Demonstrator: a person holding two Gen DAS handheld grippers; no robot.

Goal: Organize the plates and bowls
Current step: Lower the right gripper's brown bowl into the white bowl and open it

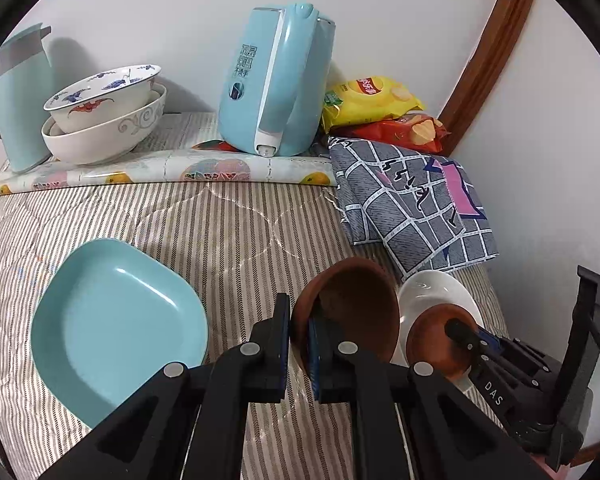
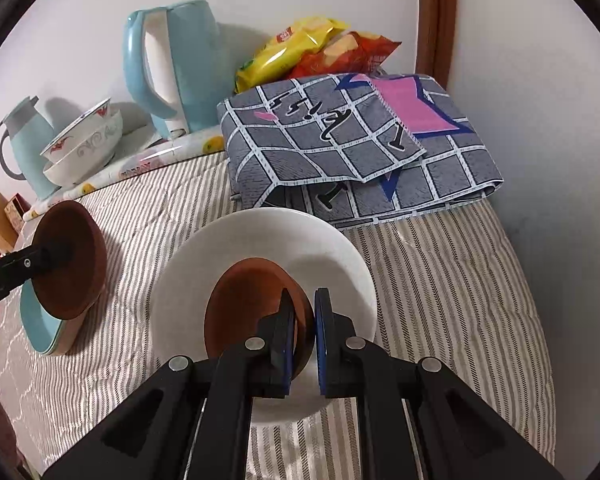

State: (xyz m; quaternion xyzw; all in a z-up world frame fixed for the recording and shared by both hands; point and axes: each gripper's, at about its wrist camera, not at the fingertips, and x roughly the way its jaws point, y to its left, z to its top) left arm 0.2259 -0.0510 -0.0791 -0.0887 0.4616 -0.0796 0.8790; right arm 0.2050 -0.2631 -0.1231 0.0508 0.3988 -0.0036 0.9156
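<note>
**Two brown bowls in the air, one per gripper**

The left gripper (image 1: 300, 344) has its jaws pinched on the rim of the larger brown bowl (image 1: 352, 312), tipped on edge above the striped bed cover (image 1: 228, 216), just beside the teal plate (image 1: 116, 320). That rim grip likely keeps the bowl clear for stacking. On the other side, the right gripper (image 2: 305, 336) clamps the smaller brown bowl (image 2: 248, 304) by its rim, right over the white plate (image 2: 260, 240); whether it touches the plate, I cannot tell. At the back, the patterned bowls (image 1: 104, 116) sit nested by the kettle (image 1: 276, 80), apparently the stacking spot.
</note>
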